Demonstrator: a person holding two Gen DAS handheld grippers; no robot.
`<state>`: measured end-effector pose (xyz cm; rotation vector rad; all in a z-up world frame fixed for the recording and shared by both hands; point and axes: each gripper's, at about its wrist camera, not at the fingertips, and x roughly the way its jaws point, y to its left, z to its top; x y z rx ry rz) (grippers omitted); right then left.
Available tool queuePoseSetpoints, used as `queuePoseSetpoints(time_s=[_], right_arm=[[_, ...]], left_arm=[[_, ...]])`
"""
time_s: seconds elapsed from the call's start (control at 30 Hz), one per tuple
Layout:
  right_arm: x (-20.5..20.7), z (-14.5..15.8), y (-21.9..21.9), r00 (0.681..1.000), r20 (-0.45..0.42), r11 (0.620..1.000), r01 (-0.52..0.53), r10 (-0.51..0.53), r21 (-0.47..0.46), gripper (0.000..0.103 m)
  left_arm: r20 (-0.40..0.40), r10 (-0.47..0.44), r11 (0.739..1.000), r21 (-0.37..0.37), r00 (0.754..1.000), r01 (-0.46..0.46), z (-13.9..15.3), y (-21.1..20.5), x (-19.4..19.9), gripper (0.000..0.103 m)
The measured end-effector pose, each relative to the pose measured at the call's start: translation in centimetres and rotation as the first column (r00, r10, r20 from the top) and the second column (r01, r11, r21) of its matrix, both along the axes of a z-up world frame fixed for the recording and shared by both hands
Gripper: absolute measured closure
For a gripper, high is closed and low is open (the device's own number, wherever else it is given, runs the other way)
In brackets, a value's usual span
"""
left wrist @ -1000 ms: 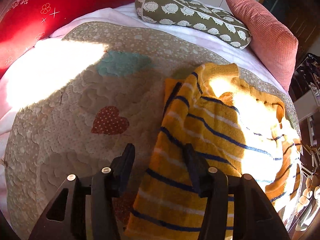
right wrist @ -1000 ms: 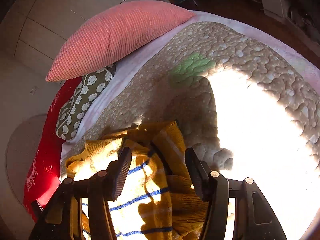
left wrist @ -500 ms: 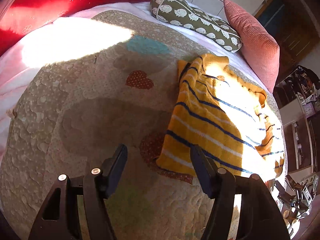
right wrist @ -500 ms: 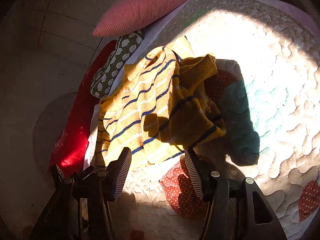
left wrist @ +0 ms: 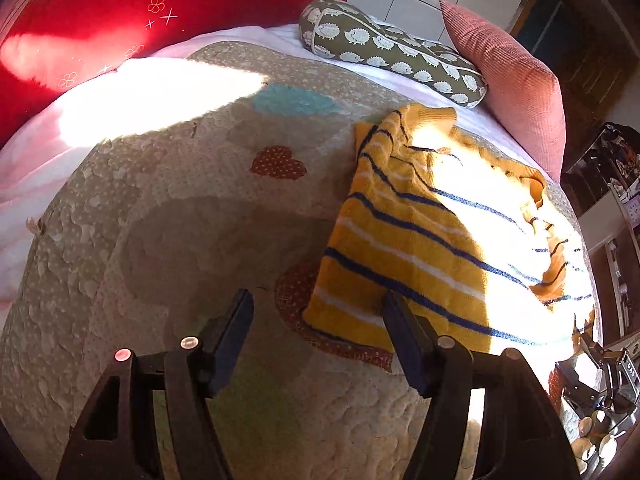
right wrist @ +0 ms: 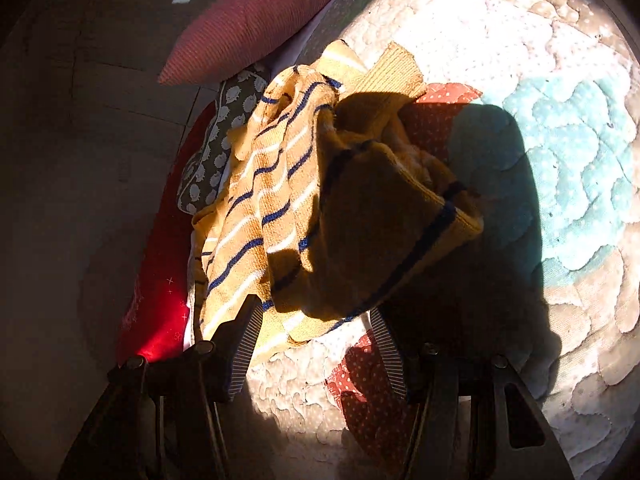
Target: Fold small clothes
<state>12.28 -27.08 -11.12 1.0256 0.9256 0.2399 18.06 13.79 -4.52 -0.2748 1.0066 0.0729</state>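
Two grippers, the left gripper (left wrist: 318, 314) and the right gripper (right wrist: 314, 322), hover with fingers spread apart and grasp nothing, each just at a near edge of the yellow striped sweater (left wrist: 432, 240). The sweater lies on the quilt (left wrist: 168, 240) of the bed, flat on the left side but bunched with one part turned over on the right side, probably because the folding is only begun. Beyond it lie a hedgehog cushion (left wrist: 384, 48), a pink pillow (left wrist: 516, 92) and a red pillow (left wrist: 120, 12).

Both wrist views look down past their fingers at the bed (left wrist: 168, 208), sharing the striped sweater (left wrist: 420, 240) from opposite sides.
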Motion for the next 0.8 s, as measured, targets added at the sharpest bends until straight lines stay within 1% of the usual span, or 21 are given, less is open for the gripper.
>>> queuePoseSetpoints(time_s=[0.13, 0.2, 0.33, 0.4, 0.5, 0.63, 0.73, 0.8], right_arm=[[0.7, 0.1, 0.2, 1.000, 0.008, 1.000, 0.002, -0.002, -0.011, 0.042], [1.4, 0.1, 0.5, 1.000, 0.011, 1.000, 0.005, -0.005, -0.012, 0.042], [2.1, 0.1, 0.4, 1.000, 0.015, 1.000, 0.014, -0.014, -0.008, 0.042], [2.5, 0.1, 0.6, 1.000, 0.016, 1.000, 0.011, -0.010, -0.021, 0.042], [2.7, 0.1, 0.6, 1.000, 0.019, 1.000, 0.005, -0.004, -0.031, 0.042], [2.6, 0.0, 0.2, 1.000, 0.024, 1.000, 0.003, -0.002, -0.025, 0.042], [2.7, -0.1, 0.0, 1.000, 0.026, 1.000, 0.002, -0.001, -0.027, 0.042], [2.8, -0.1, -0.1, 1.000, 0.028, 1.000, 0.000, 0.000, -0.030, 0.042]], left_arm=[[0.047, -0.006, 0.996, 0.092, 0.999, 0.002, 0.7, -0.7, -0.2, 0.037], [0.060, -0.016, 0.994, 0.108, 0.998, 0.009, 0.9, -0.9, -0.2, 0.037], [0.063, -0.023, 0.993, 0.119, 0.998, 0.016, 1.0, -1.2, 0.0, 0.037], [0.062, -0.022, 0.991, 0.130, 0.998, 0.014, 0.9, -1.4, 0.2, 0.037], [0.052, -0.018, 0.993, 0.116, 0.998, 0.012, 0.6, -1.3, 0.5, 0.037], [0.031, -0.004, 0.998, 0.066, 1.000, 0.002, -0.2, -0.5, 0.9, 0.031], [0.016, 0.013, 1.000, -0.017, 1.000, -0.013, -0.7, 0.7, 1.2, 0.028], [0.005, 0.024, 0.996, -0.080, 1.000, -0.023, -1.1, 1.5, 1.5, 0.026]])
